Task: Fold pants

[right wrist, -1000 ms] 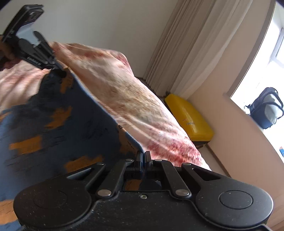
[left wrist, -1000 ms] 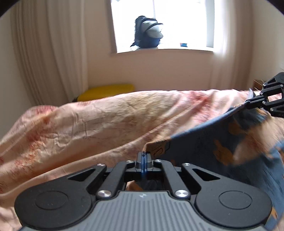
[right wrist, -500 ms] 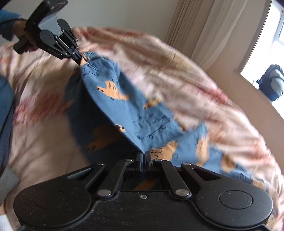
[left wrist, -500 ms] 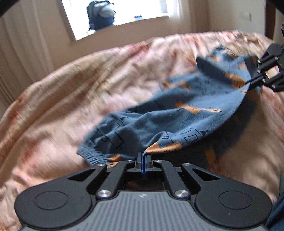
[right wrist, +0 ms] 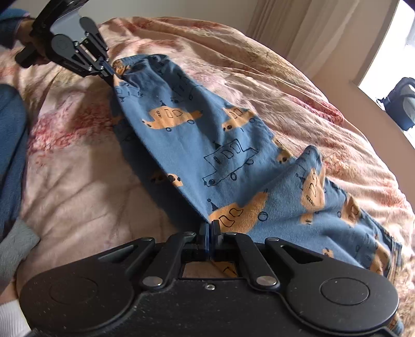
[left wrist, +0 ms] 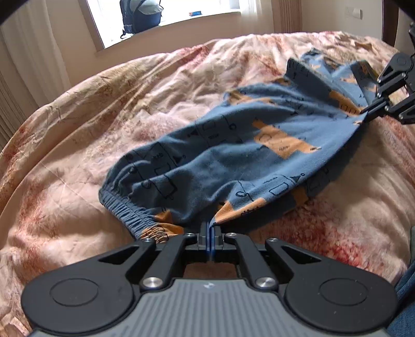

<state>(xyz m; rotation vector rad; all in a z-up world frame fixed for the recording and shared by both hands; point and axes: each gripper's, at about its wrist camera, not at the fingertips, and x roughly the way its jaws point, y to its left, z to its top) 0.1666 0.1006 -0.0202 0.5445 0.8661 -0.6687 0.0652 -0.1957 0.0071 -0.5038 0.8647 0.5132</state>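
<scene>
Blue pants printed with orange vehicles lie stretched across a pink flowered duvet. My left gripper is shut on a fold of fabric beside the gathered elastic waistband. At the right edge of the left wrist view, my right gripper pinches the far end. In the right wrist view the pants run taut between my right gripper, shut on the cloth, and my left gripper at the upper left. A loose leg end trails to the right on the duvet.
A dark backpack sits on the windowsill behind the bed, with pale curtains on either side. A person's blue sleeve fills the left edge of the right wrist view. The bed's edge curves away at the left and far sides.
Both grippers came down toward the bed with the pants. The cloth, which hung lifted a second ago, now lies draped on the duvet. Little has moved in the last half second.
</scene>
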